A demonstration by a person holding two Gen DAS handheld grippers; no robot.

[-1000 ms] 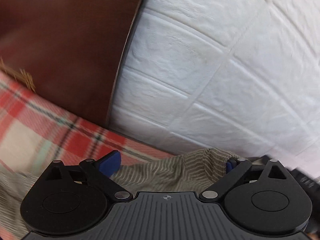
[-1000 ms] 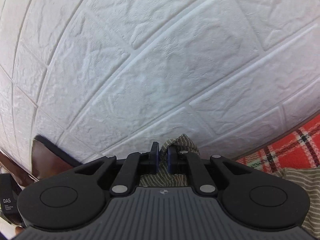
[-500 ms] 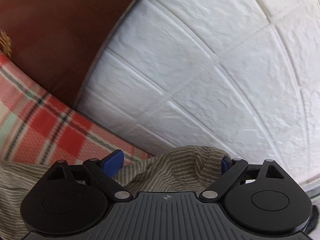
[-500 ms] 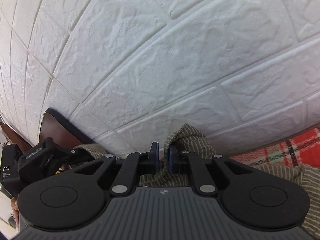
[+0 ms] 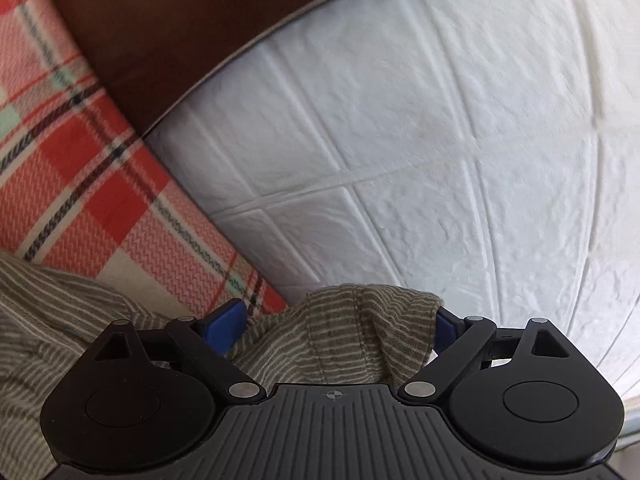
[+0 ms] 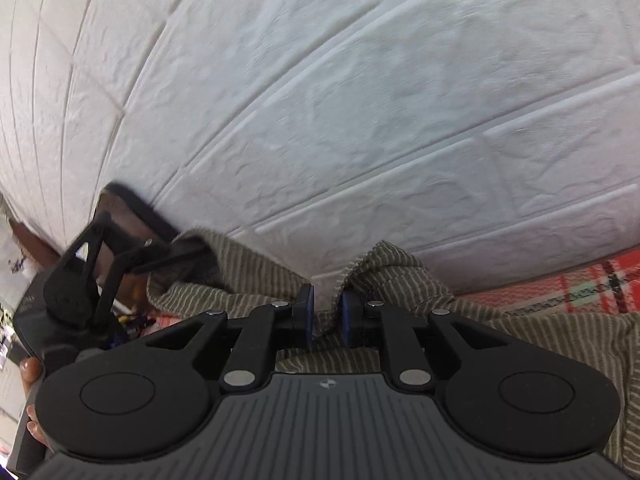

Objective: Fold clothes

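Observation:
An olive garment with thin pale stripes (image 5: 340, 340) is held up in front of a white brick-pattern wall. In the left wrist view my left gripper (image 5: 336, 326) stands wide open, with a bunch of the cloth lying between its blue pads (image 5: 224, 324). In the right wrist view my right gripper (image 6: 326, 316) is shut on a fold of the same garment (image 6: 392, 276). The left gripper (image 6: 80, 280) also shows there at the left, by the garment's other end.
A red, white and green plaid blanket (image 5: 80, 168) covers the surface below; it also shows in the right wrist view (image 6: 580, 288). A dark brown wooden board (image 5: 168, 20) stands against the white wall (image 5: 400, 140).
Both grippers have lifted and tilted with the garment. The left gripper has come into the right wrist view and the stretch of cloth between them has risen.

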